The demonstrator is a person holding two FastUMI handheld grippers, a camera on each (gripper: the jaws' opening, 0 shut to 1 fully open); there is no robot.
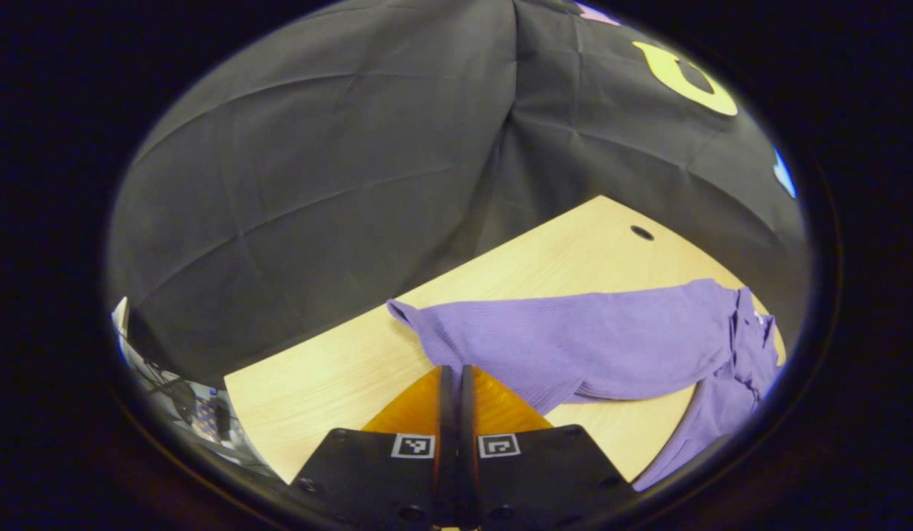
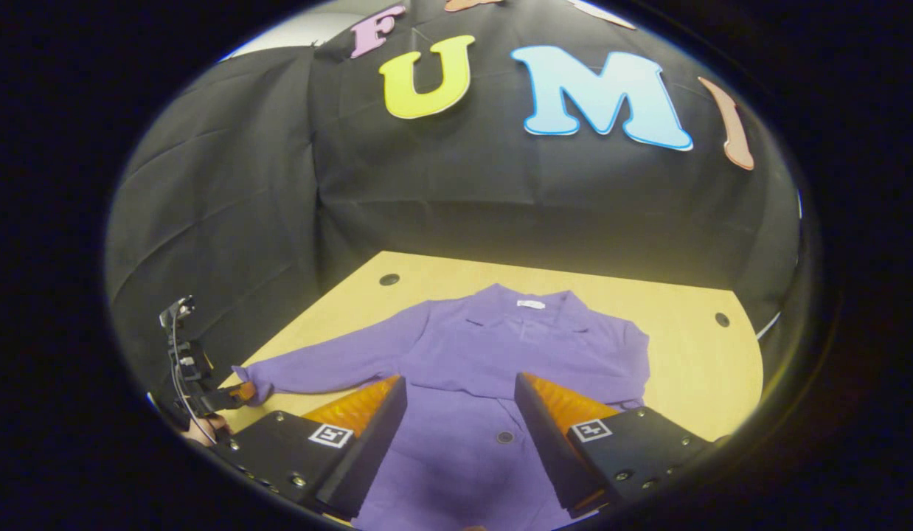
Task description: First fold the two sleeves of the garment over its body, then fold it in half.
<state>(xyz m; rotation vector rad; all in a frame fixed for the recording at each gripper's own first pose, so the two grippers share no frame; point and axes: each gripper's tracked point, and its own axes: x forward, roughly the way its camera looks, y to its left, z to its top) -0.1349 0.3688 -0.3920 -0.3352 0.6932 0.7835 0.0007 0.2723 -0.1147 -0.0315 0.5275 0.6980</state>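
Left gripper view: the left tongs (image 1: 456, 380) sit at 6 o'clock with the two fingers pressed together. Their tips lie at the near edge of the purple sleeve (image 1: 501, 332); whether any cloth is caught between them cannot be told. Beyond them the garment (image 1: 611, 339) lies on the table (image 1: 331, 376) — a pale wood-grain top with a smooth matt face. The sleeve runs out to a narrow cuff at about 10 o'clock from the tongs, and the cloth is a fine ribbed knit, softly wrinkled. The collar end bunches at 3 o'clock. A small dark round hole (image 1: 641, 233) sits in the table top toward 1 o'clock. Cables and equipment (image 1: 187, 409) show off the table edge at 8 o'clock.

Right gripper view: the right tongs (image 2: 460, 402) at 6 o'clock stand spread wide, holding nothing, poised over the garment's buttoned front (image 2: 464, 442). The shirt lies flat, collar (image 2: 526, 313) at the far side toward 12 o'clock, one long sleeve stretched out toward 9 o'clock and the other shoulder at 2 o'clock. At the stretched sleeve's cuff, the other gripper and a hand (image 2: 206, 420) show at 8 o'clock. Two round holes mark the far corners of the table. Behind everything hangs the booth's creased black cloth wall (image 2: 228, 199).
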